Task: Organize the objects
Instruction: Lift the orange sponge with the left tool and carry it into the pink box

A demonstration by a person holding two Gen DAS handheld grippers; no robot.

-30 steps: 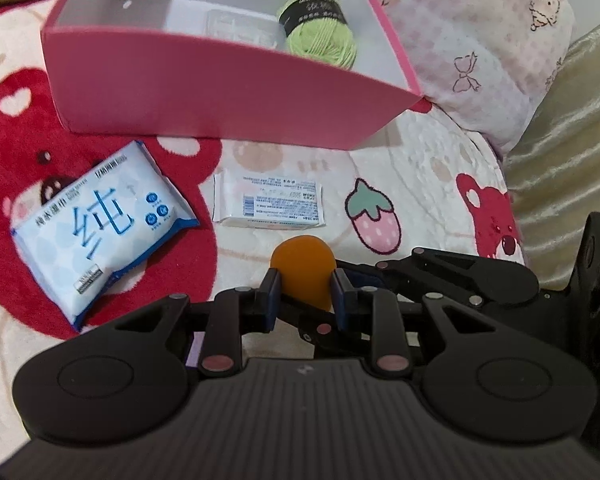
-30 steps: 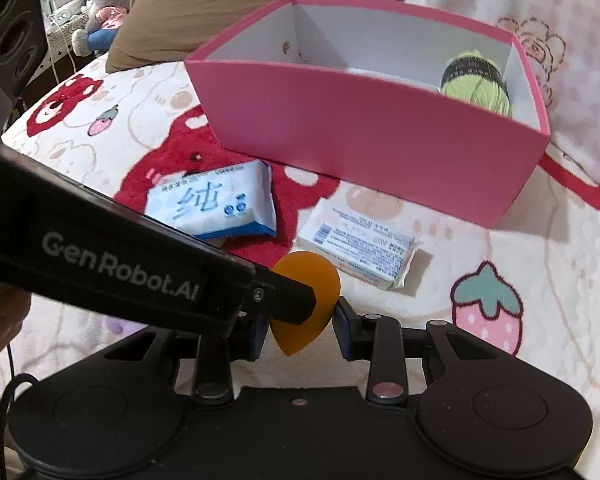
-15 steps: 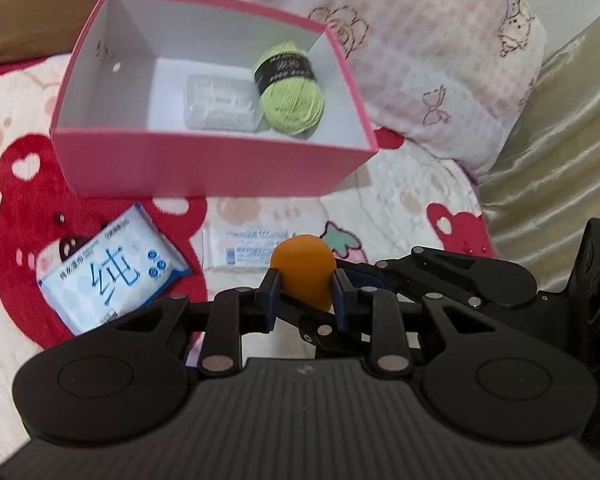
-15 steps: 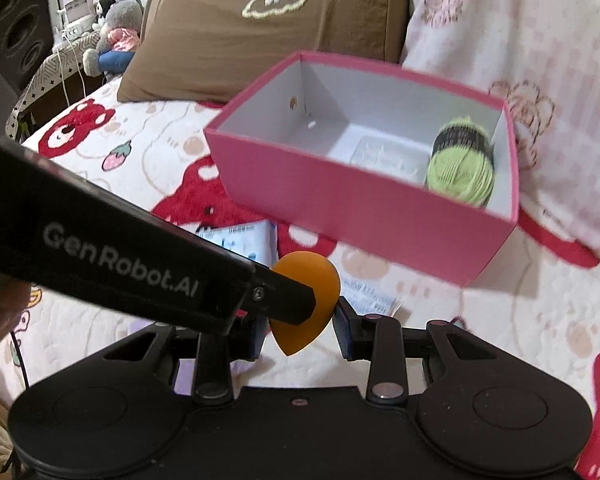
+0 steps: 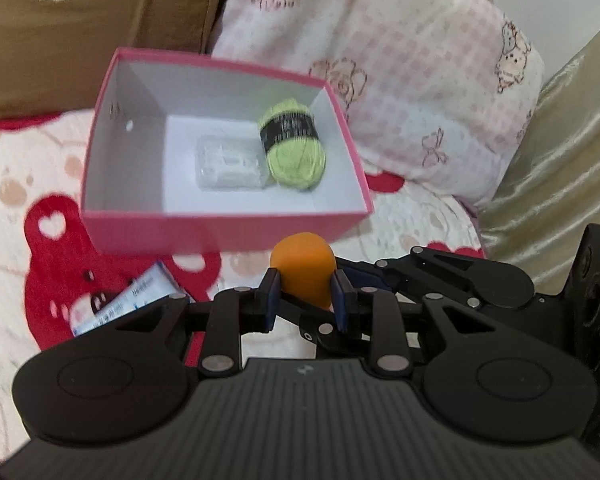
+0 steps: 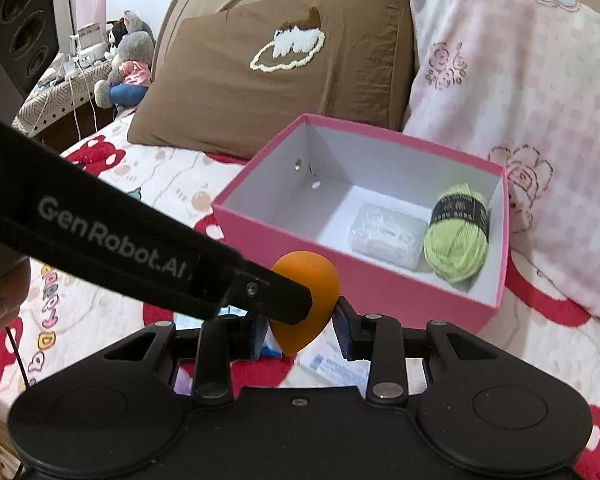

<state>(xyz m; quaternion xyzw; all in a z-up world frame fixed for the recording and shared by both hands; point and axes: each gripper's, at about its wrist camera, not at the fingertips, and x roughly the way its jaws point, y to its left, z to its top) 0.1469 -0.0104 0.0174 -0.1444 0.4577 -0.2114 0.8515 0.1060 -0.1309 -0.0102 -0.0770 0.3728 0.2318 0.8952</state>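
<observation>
An orange teardrop sponge [image 5: 303, 264] [image 6: 320, 280] hangs in the air just in front of the pink box [image 5: 220, 228] [image 6: 380, 292]. My left gripper [image 5: 304, 292] is shut on it from both sides. My right gripper [image 6: 302, 332] is shut on the same sponge, and the left gripper's black finger [image 6: 280, 296] crosses in front of it. The box is open on the bedspread and holds a green yarn ball [image 5: 294, 152] [image 6: 458, 240] and a clear plastic case [image 5: 228, 164] [image 6: 388, 236].
A blue-and-white tissue pack [image 5: 128, 300] and a small white packet [image 6: 336, 368] lie on the bear-print bedspread below the grippers. A brown pillow [image 6: 260, 80] and a pink checked pillow [image 6: 520, 80] stand behind the box. A plush toy [image 6: 128, 68] sits far left.
Both grippers have risen with the sponge held between them. The box's inside has come into view, and the tissue pack and packet have slid low behind the grippers.
</observation>
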